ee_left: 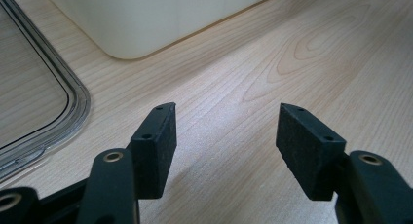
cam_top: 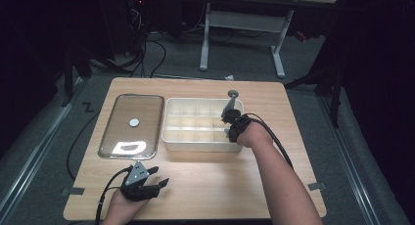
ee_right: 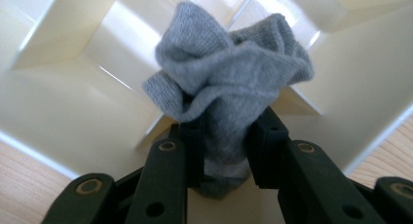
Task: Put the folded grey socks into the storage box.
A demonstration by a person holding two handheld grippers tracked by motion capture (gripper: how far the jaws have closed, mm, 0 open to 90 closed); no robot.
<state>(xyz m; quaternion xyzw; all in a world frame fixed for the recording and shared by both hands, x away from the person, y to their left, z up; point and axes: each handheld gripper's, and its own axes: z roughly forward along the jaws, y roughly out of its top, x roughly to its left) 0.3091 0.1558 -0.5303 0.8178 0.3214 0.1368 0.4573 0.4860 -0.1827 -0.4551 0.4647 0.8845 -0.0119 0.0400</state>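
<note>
A cream divided box (cam_top: 169,137) stands mid-table, split into several compartments. My right gripper (cam_top: 228,118) hangs over its right-hand compartments, shut on a bunched grey sock (ee_right: 229,78). In the right gripper view the sock bulges above the black pads (ee_right: 265,136) and the box's dividers (ee_right: 117,83) lie beyond it. My left gripper (cam_top: 157,178) rests on the wood near the front left edge, open, with bare table between its pads (ee_left: 156,136). The box's rounded corner (ee_left: 126,44) shows ahead of it.
A clear lid (cam_top: 131,124) with a white round knob (cam_top: 134,122) lies flat left of the box; its rim (ee_left: 73,97) shows in the left gripper view. A grey three-cornered plate (cam_top: 234,93) sits behind the right gripper. Tape marks (cam_top: 72,191) lie by the table's front corners.
</note>
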